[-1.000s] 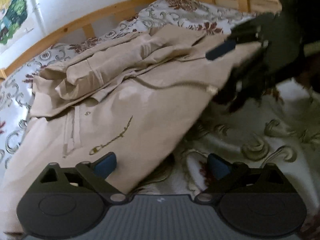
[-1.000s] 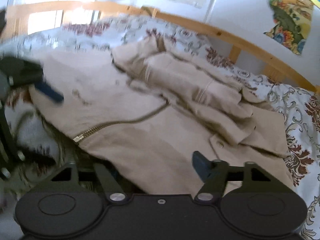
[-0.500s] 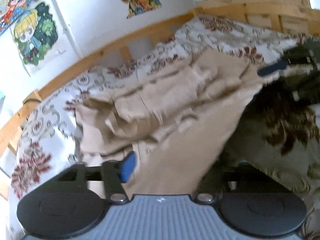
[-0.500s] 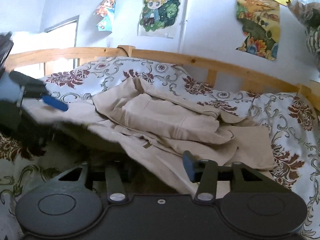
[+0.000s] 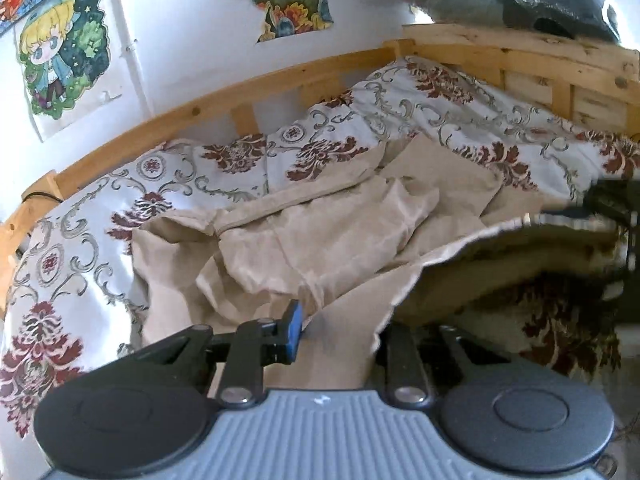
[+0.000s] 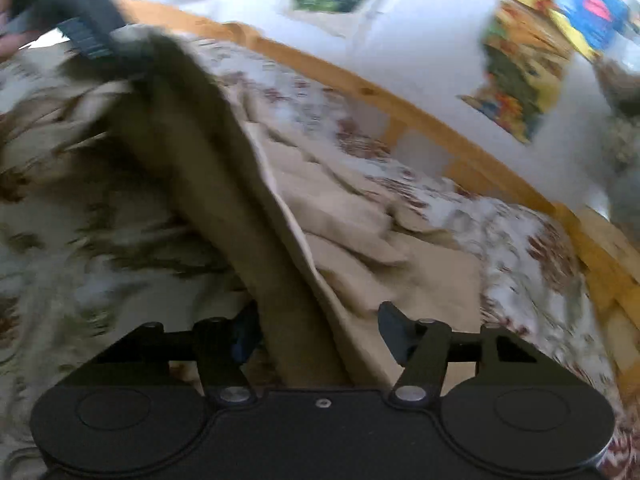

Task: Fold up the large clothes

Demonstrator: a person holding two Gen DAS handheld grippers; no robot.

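- The jacket point(image 5: 304, 240) lies crumpled in the middle of the bed point(image 5: 80, 264), its near edge lifted off the bedspread and stretched between my two grippers.
- On my left gripper point(image 5: 336, 332) the fingers are closing with the raised hem between them; the blue pad point(image 5: 294, 330) sits against the cloth, while the other finger is hidden under the fabric, so I cannot tell how firm the grip is.
- On my right gripper point(image 6: 320, 332) the fingers are opening, the cloth edge running up between them; the right pad point(image 6: 394, 330) stands clear of the fabric. This view is blurred.
- The lifted edge runs taut across to the other gripper in each view, with shadowed bedspread showing beneath it.
- Beyond the jacket, a strip of bare patterned bedspread reaches the wooden rail point(image 5: 200, 116) along the wall.
- To the left of the jacket there is open bedspread.
- Posters point(image 5: 64, 52) hang on the wall above the rail.
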